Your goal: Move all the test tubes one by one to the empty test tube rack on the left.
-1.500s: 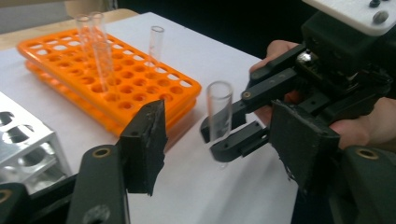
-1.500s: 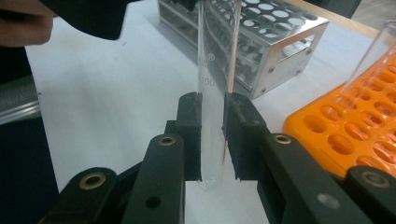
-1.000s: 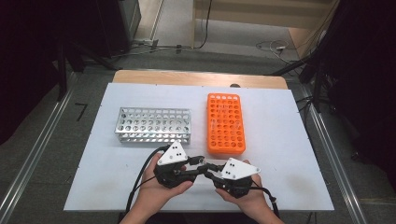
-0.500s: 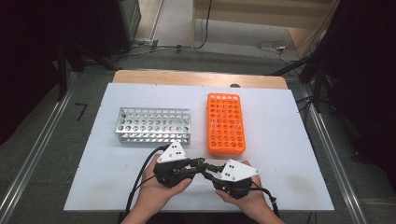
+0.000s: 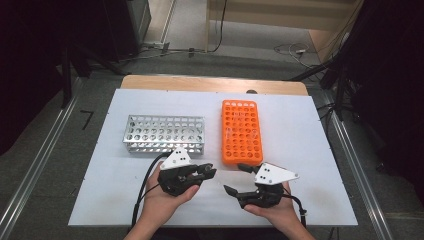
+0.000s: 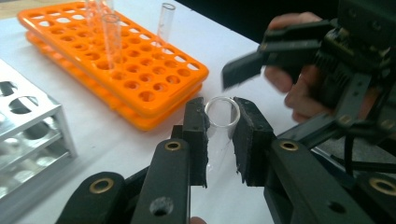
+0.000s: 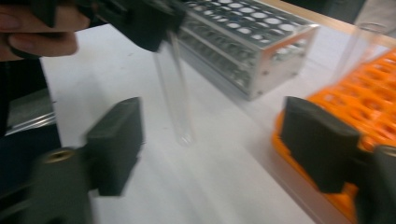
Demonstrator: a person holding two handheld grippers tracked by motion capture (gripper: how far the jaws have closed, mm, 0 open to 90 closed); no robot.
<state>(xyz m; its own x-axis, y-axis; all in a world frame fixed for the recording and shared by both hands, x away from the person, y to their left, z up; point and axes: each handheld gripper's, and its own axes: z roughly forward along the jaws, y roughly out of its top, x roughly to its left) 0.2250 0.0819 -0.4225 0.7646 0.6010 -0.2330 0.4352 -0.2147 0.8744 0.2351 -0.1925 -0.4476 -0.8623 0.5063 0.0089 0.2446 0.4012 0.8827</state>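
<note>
White counter [image 5: 310,150], landmark: orange tube rack [image 5: 241,131].

Orange tube rack: plastic, many round holes, lying lengthwise on the counter toward its far right of centre. A few clear tubes [image 6: 111,32] stand upright in its holes, seen in the left gripper view.

Metal rack [image 5: 164,134]: silver, perforated, to the left of the orange tube rack and apart from it.

Left claw [image 5: 207,172]: held in a hand [image 5: 165,200], just off the near left corner of the orange tube rack. Clenched on a clear glass test tube [image 6: 221,116]; the tube's open rim sits between the two black pads. From the right gripper view the same tube hangs down from that claw, rounded end lowest.

Right claw [image 5: 236,178]: held in the other hand [image 5: 277,212], just near of the orange tube rack's near edge. Released, jaws spread wide, holding nothing, pointing toward the left claw.
</note>
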